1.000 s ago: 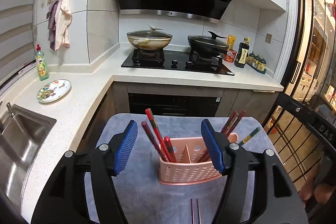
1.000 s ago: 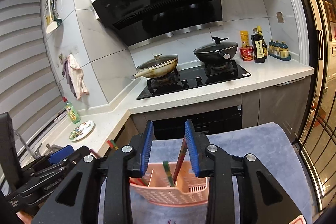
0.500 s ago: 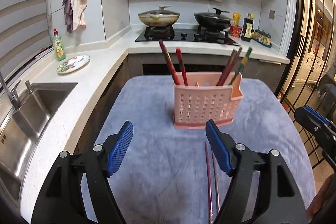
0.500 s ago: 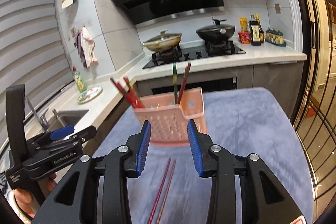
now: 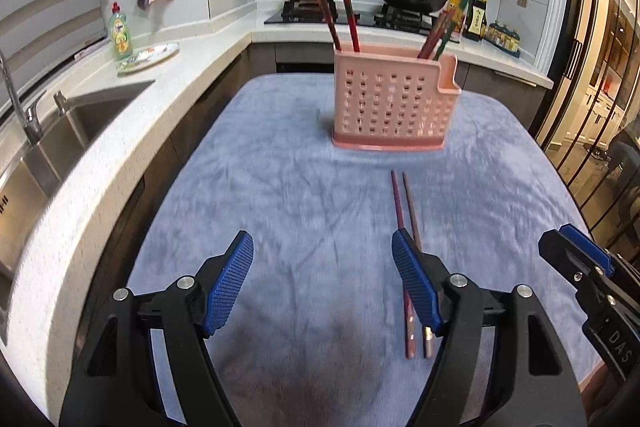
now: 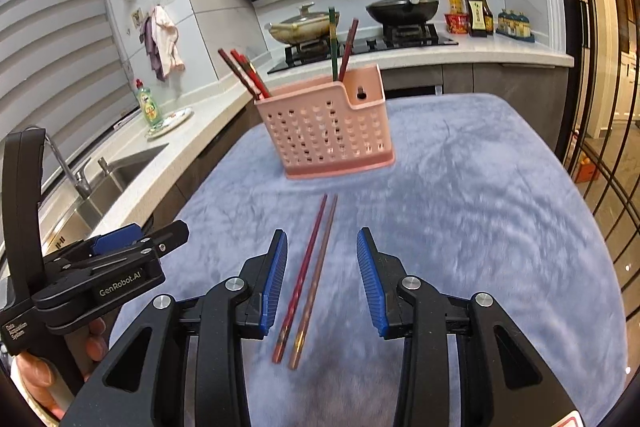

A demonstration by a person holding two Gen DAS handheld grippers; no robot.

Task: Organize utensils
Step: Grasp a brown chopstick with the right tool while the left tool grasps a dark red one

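A pink perforated utensil holder (image 5: 394,103) stands on the blue-grey cloth (image 5: 288,195), with several red, brown and green chopsticks upright in it; it also shows in the right wrist view (image 6: 326,135). Two loose chopsticks (image 6: 310,275), one red and one brown, lie side by side on the cloth in front of the holder; in the left wrist view they (image 5: 404,211) run under the right finger. My left gripper (image 5: 322,279) is open and empty above the cloth. My right gripper (image 6: 322,279) is open and empty, with the loose chopsticks between its fingers.
A sink (image 5: 40,147) and faucet lie at the left. A green dish soap bottle (image 5: 120,31) and a plate (image 5: 148,57) sit on the counter. Two pans stand on the stove (image 5: 360,15) behind. Bottles (image 5: 476,15) stand at the back right.
Both grippers have pulled back from the holder and dropped lower over the cloth. The right gripper has opened wider. The loose chopsticks have come into view.
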